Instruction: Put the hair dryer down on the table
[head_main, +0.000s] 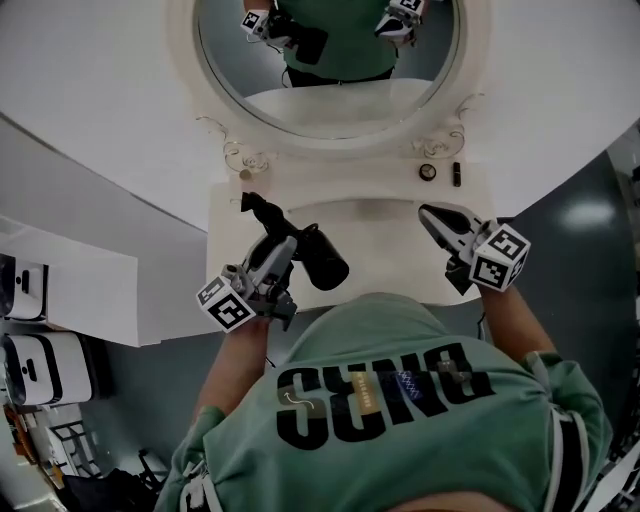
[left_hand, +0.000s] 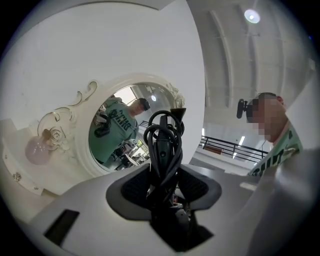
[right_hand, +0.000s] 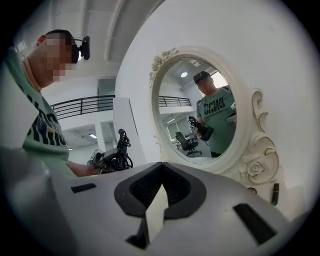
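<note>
The black hair dryer (head_main: 322, 260) hangs above the white vanity table (head_main: 385, 255), its cord wound round the handle (left_hand: 162, 142). My left gripper (head_main: 283, 248) is shut on that handle, the dark pads pressing both sides of it and the cord (left_hand: 164, 185). The dryer's barrel points right and toward me, while the handle end sticks out toward the mirror. In the right gripper view the dryer (right_hand: 119, 150) shows far off at the left. My right gripper (head_main: 432, 215) hovers over the table's right part, its jaws shut tip to tip (right_hand: 161, 172) with nothing held.
An oval mirror (head_main: 330, 60) in an ornate white frame stands at the table's back. A small round item (head_main: 427, 172) and a dark tube (head_main: 457, 174) lie at the back right. My green-shirted body is close to the table's front edge. White cases (head_main: 40, 365) stand on the floor left.
</note>
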